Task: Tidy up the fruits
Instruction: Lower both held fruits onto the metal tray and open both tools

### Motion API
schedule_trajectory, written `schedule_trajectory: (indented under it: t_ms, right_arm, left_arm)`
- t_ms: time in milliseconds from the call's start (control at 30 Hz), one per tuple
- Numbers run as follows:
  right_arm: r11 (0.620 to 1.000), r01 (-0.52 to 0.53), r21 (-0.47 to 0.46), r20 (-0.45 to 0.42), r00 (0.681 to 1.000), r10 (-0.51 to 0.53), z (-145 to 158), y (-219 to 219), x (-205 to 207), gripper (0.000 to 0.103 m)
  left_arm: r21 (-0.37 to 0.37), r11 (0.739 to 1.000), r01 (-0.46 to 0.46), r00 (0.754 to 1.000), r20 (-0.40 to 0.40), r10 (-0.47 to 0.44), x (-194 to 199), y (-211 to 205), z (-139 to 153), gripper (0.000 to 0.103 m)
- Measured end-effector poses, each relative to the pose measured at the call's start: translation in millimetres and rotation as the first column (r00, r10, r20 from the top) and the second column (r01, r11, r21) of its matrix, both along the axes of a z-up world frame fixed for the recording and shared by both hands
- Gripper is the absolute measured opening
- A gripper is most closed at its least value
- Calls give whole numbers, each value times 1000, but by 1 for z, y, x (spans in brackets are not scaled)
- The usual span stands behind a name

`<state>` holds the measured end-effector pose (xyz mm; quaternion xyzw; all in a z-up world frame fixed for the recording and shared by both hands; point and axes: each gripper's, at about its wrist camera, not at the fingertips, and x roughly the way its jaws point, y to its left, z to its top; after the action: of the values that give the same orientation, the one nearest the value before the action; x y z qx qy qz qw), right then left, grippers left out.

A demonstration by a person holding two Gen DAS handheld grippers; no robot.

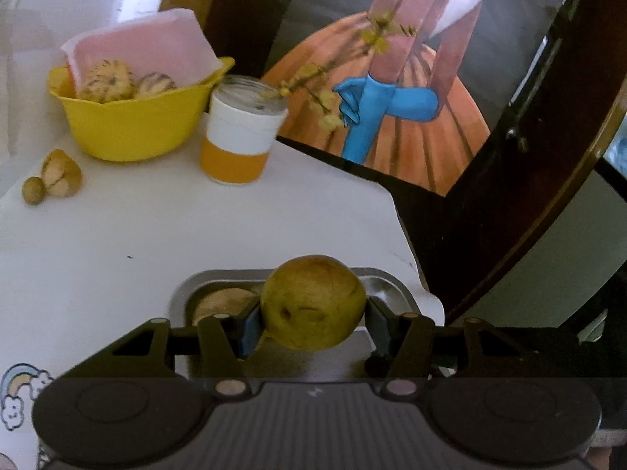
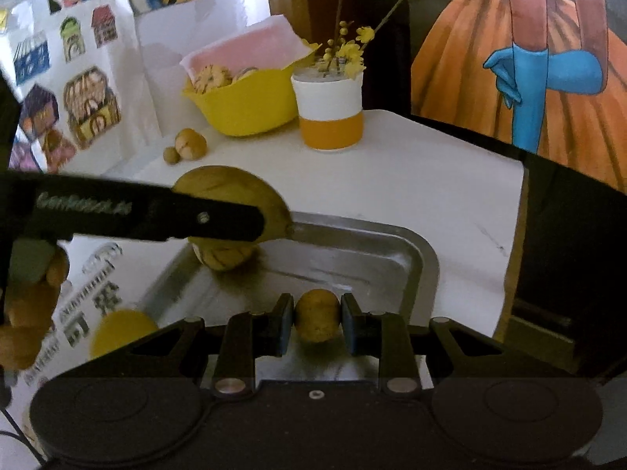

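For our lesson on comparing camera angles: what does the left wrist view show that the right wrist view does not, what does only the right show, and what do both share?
Only the left wrist view: a rainbow sticker on the table and the big fruit seen head-on between the left gripper jaws.
Only the right wrist view: the right gripper clamping a small fruit, cartoon stickers on the wall, a hand.
Both: yellow bowl, white-and-orange cup, metal tray.

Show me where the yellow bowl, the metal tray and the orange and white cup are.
yellow bowl [image 1: 133, 133]: left wrist view, on its front outer wall.
metal tray [image 2: 425, 262]: right wrist view, on its far right rim corner.
orange and white cup [image 2: 330, 111]: right wrist view, on its side where white meets orange.
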<state>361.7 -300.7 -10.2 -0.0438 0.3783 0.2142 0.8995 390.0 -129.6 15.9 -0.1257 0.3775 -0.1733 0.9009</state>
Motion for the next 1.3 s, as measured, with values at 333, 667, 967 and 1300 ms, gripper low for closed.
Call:
schedule_trajectory:
  t_ms: [333,667,967,1300]
  right_arm:
    - [999,1,-39,61,998,1,-10,-8,-5,28]
    - [998,4,-55,68,998,0,-12,-5,-7,30]
    - [999,32,-22,89,996,-30,-1,-10,-21,54]
    - [998,59,-15,131,990,-57,38,-18,-75,88]
  left_arm:
    - [85,996,30,999,-16,-28,2,-23,-18,59]
    - [83,996,33,998,-54,-28,5,-22,-24,59]
    - [74,997,30,1000,2,-30,-14,-22,-6,84]
    - [33,999,-26,995,96,23,-68,3,35,102]
